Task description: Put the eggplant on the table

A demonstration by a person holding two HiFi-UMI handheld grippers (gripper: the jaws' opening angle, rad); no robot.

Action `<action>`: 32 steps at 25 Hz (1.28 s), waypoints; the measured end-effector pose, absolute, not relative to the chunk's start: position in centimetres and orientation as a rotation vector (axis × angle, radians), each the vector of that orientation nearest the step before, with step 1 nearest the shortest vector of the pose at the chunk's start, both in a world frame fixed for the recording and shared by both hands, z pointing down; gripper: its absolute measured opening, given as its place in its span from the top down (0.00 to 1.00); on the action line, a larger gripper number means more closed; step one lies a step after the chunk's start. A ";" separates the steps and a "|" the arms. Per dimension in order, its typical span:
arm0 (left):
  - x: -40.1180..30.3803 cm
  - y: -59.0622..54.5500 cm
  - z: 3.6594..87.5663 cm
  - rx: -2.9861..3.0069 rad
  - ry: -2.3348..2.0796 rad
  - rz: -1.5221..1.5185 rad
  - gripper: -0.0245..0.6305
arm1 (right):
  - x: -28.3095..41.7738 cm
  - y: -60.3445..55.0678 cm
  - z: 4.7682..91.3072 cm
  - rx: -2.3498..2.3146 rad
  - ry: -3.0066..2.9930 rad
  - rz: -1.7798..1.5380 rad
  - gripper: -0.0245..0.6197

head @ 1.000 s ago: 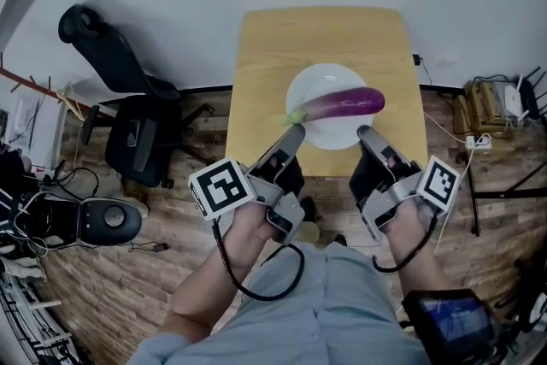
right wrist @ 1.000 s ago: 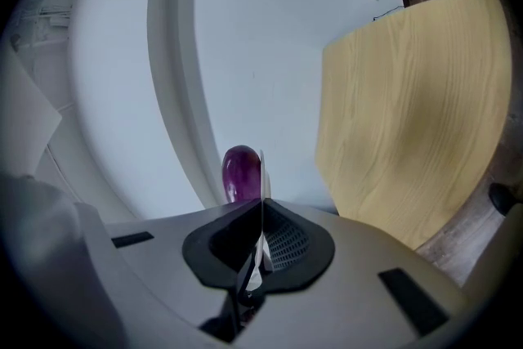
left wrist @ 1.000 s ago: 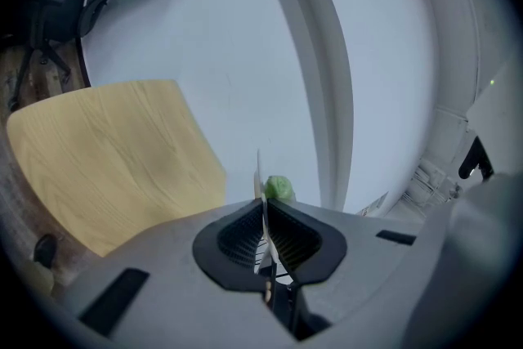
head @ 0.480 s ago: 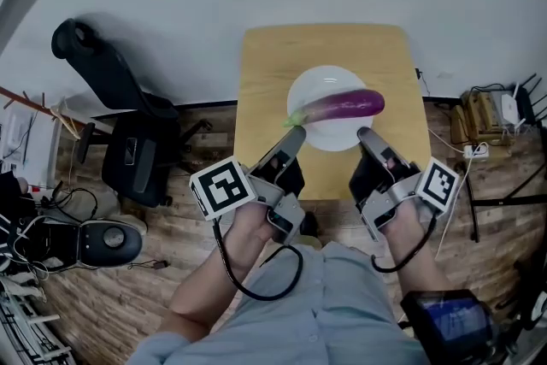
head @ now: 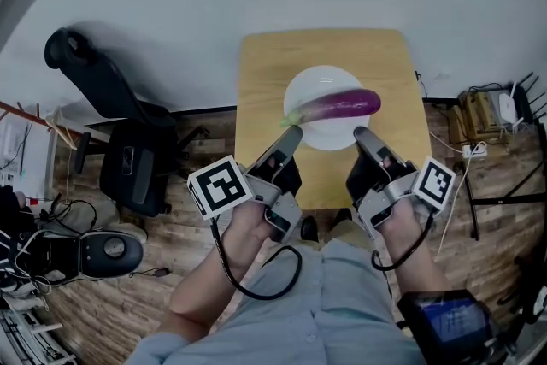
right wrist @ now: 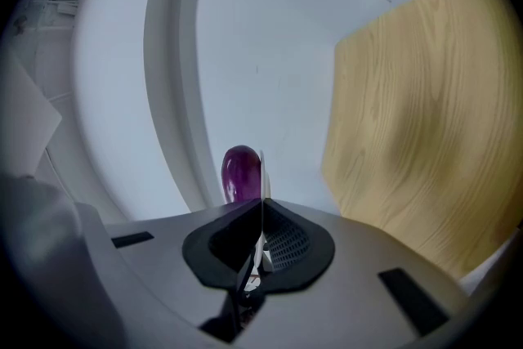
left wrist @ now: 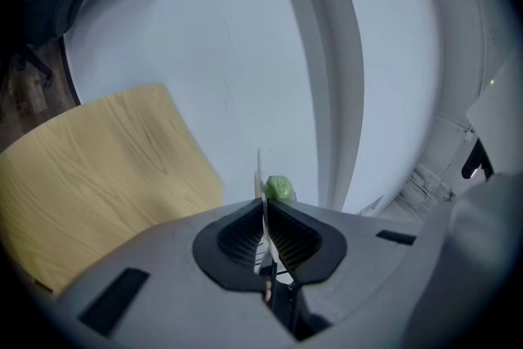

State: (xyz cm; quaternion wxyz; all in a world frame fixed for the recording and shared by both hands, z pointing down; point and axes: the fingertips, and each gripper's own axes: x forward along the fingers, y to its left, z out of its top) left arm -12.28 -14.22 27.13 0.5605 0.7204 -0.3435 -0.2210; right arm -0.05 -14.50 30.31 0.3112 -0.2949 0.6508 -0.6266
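- The eggplant (head: 338,106) lies across a white plate (head: 314,85). Its green stem points toward the left gripper (head: 291,135) and its purple end toward the right gripper (head: 363,135).
- The plate is gripped at its near rim on both sides. In the left gripper view the jaws are closed on the thin white edge (left wrist: 260,176), with the stem (left wrist: 279,189) just beyond. In the right gripper view the jaws are likewise clamped on the rim, with the purple end (right wrist: 240,173) just past them.
- In the head view the plate sits over the middle of the table (head: 273,73). Both gripper views show the tabletop broad while the plate is edge-on, so the plate is judged to be held above the wood, not resting on it.
- Change noted: over the last second the table's near edge has slid down the head view toward the person, and the chair (head: 111,124) has drifted left. The plate, eggplant and grippers keep the same arrangement.
- Finding: the load is being carried to the table undisturbed. The eggplant is not yet on the tabletop, and a lowering step is judged to remain.
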 end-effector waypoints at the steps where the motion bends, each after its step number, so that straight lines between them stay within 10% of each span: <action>1: -12.2 -14.3 27.3 1.694 -0.815 -0.516 0.93 | 0.1 -14.6 30.4 -0.782 1.719 -1.658 0.95; 32: -9.5 -20.0 36.7 1.487 -0.904 -0.429 0.93 | 2.8 -20.9 38.8 -0.855 1.680 -1.839 0.95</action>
